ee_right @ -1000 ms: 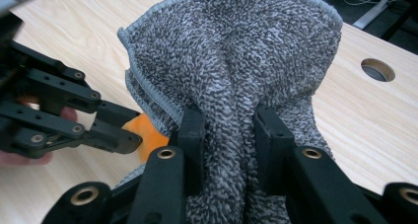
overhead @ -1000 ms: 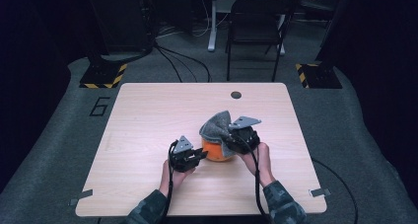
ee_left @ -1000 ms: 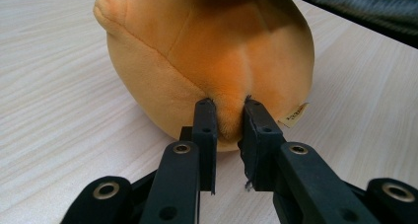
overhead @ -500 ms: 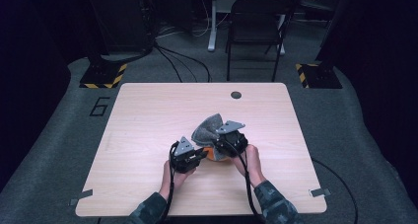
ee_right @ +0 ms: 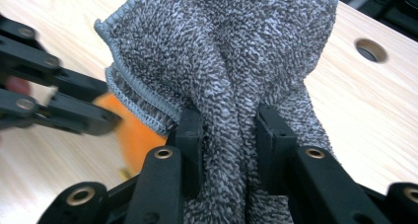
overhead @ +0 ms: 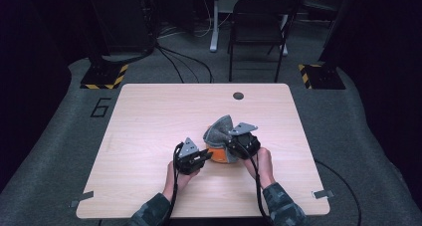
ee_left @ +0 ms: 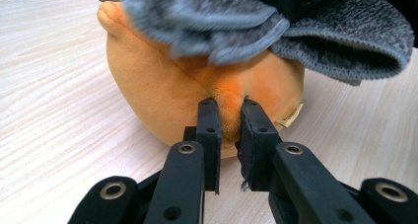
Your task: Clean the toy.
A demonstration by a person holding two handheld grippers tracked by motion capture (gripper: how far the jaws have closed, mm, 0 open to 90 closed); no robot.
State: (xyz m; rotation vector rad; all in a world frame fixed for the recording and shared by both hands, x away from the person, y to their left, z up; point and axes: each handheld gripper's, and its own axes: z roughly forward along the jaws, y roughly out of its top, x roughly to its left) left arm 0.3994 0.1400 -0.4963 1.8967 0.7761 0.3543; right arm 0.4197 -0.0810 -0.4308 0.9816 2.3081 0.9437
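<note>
The left gripper (ee_left: 229, 103) is clenched on a pinch of the orange plush (ee_left: 162, 86), which bulges past its fingertips. The right gripper (ee_right: 229, 118) grasps a bunched fold of grey cloth (ee_right: 231, 51) draped over the plush. Both look soft and light, so any gathered fold gives a hold.

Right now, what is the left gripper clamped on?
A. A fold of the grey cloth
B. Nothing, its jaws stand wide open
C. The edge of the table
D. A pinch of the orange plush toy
D. In the left gripper view the left gripper has its jaws closed on a pinch of the orange plush toy, while the grey cloth is bunched between the jaws of the right gripper.
</note>
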